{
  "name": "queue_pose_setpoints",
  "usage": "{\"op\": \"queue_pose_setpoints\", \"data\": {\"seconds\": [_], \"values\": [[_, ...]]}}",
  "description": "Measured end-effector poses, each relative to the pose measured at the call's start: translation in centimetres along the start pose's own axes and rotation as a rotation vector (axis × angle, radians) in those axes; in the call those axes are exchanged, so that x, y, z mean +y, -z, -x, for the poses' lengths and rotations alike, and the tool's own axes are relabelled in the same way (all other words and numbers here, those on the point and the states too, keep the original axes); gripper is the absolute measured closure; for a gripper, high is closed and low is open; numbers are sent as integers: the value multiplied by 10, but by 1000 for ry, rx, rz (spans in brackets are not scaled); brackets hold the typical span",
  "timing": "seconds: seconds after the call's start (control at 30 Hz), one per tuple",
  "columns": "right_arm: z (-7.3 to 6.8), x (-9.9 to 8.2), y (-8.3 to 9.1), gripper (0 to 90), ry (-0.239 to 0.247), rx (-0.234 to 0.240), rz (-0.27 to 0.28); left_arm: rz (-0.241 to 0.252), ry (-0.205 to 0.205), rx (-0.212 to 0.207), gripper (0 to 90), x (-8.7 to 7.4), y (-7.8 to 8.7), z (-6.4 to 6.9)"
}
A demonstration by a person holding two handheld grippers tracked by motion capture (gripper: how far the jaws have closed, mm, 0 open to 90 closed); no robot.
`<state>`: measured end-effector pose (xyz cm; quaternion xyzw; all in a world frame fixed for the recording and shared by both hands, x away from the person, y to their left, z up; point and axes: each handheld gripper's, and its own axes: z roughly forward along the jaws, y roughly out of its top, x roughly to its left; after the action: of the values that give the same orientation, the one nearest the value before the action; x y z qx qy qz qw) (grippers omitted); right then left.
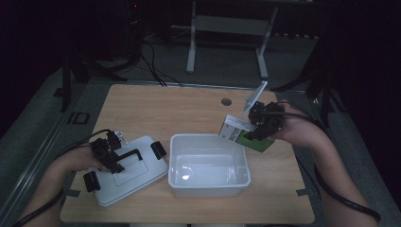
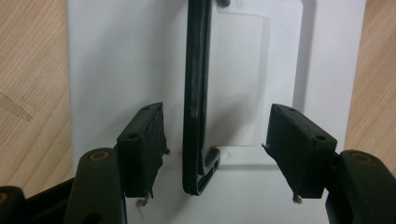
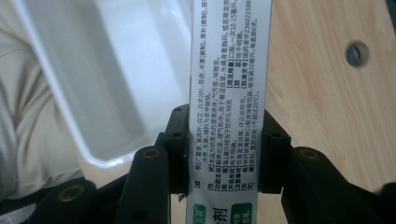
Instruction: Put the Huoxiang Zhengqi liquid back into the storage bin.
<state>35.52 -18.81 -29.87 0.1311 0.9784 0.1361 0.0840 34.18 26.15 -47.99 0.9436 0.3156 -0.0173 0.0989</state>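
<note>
Your right gripper [image 3: 226, 154] is pinching the printed carton [image 3: 229, 93] across its narrow faces, both pads flat against it. In the high view that carton [image 1: 236, 131] hangs tilted in the air at the far right corner of the white bin [image 1: 209, 184], just over its rim, not yet inside. So the pick-up looks done and the drop into the bin is what's left; the bin appears to hold nothing so far.

Your left gripper [image 2: 212, 149] stands spread, its jaws either side of the black handle [image 2: 197, 93] of the white lid [image 2: 116, 60] without pressing on it. That lid [image 1: 142, 182] lies flat on the table [image 1: 189, 104] just left of the bin, so closing the bin also remains, by my reading. Carry the carton over the middle of the bin before you let go.
</note>
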Motion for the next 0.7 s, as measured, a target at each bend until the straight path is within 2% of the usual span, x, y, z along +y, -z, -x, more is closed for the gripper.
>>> {"op": "queue_pose_setpoints", "data": {"seconds": [0.07,0.2,0.4,0.7], "values": [[-8,6,-2,639,41,16,-6,-5,-7,1,377,1,-1,1],[-20,16,-5,638,90,33,-11,-1,-7,1,377,2,0,1],[-33,27,-16,638,135,60,-33,-5,-4,1,377,0,1,1],[-52,43,-35,638,235,120,-75,-14,-11,5,377,1,0,2]]}}
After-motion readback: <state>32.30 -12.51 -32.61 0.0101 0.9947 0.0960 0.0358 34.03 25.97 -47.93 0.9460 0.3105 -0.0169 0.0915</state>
